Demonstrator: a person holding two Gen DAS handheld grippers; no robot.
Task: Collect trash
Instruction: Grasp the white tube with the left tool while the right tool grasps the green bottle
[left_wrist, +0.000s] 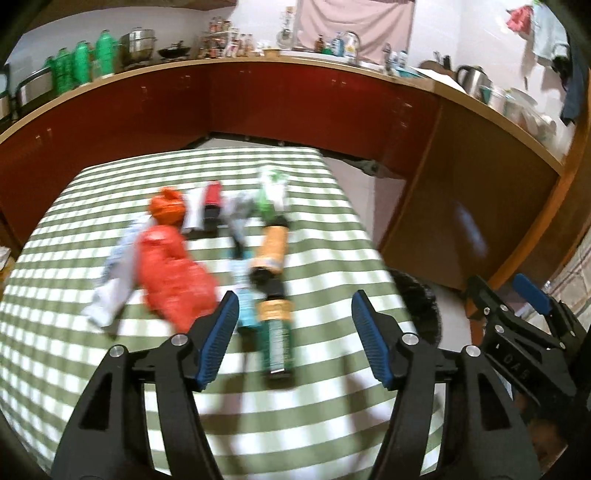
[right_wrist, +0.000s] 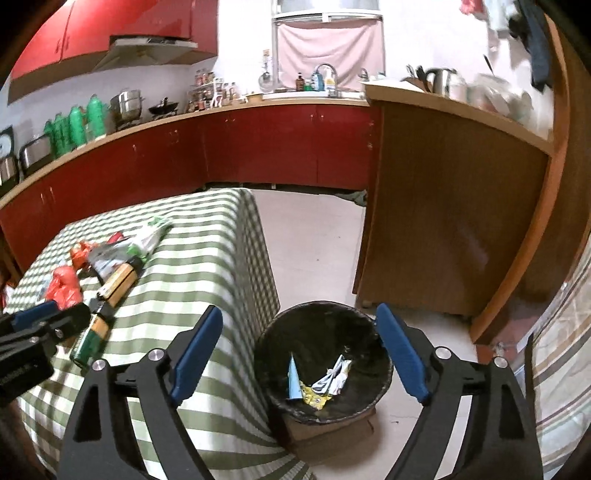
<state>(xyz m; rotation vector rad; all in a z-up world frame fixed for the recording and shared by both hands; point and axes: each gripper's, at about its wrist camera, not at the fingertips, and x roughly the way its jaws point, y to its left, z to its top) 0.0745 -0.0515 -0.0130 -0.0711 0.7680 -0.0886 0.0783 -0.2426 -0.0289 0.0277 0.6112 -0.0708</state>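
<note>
Both sets of jaws apart, empty. I'd drop the left gripper (left_wrist: 293, 332) straight over the near green can (left_wrist: 277, 343), then bin (right_wrist: 384, 354) it.

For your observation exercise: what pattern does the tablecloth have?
Green-and-white checks on the tablecloth; clearest in the left wrist view.

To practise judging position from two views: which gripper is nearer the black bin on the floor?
Right. The right gripper hangs open directly above the black bin, which holds a few scraps. The left gripper is open over the checked table, near the green can.
</note>
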